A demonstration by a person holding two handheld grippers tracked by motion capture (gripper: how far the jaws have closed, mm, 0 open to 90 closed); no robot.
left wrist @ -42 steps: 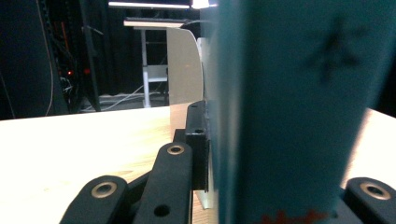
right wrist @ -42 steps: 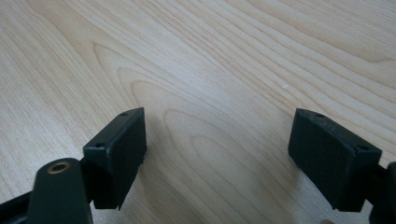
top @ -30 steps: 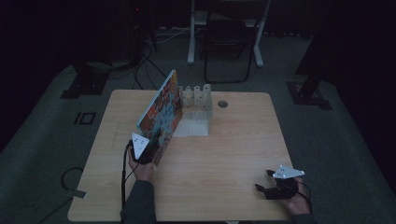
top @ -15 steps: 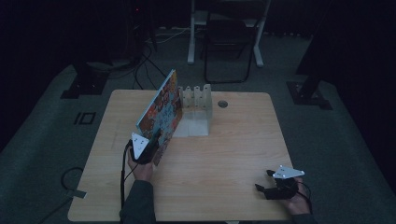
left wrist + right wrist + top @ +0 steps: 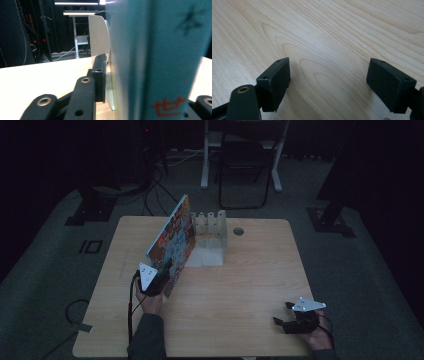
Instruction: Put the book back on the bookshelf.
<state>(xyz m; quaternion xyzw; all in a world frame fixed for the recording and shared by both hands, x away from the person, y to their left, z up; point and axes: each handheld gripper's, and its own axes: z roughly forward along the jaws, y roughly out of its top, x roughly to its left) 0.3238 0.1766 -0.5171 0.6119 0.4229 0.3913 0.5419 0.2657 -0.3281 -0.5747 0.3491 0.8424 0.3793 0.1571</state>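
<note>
Book going into the white rack, left gripper letting go

The left gripper [image 5: 159, 281] sat at the near corner of the picture book [image 5: 172, 242], which leaned tilted against the left end of the white slotted rack [image 5: 210, 237] near the table's [image 5: 250, 270] far edge; its jaws had just been opening, the visible pad apart from the cover, the book between them. Best to widen slowly while the book settled. The rack's other slots looked empty. The right gripper [image 5: 295, 320] rested wide open at the near right, holding nothing.

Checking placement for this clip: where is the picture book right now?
In the high view the picture book stands tilted on edge, left of centre on the table, its far end at the white slotted rack, its near end between the left gripper's jaws.
</note>
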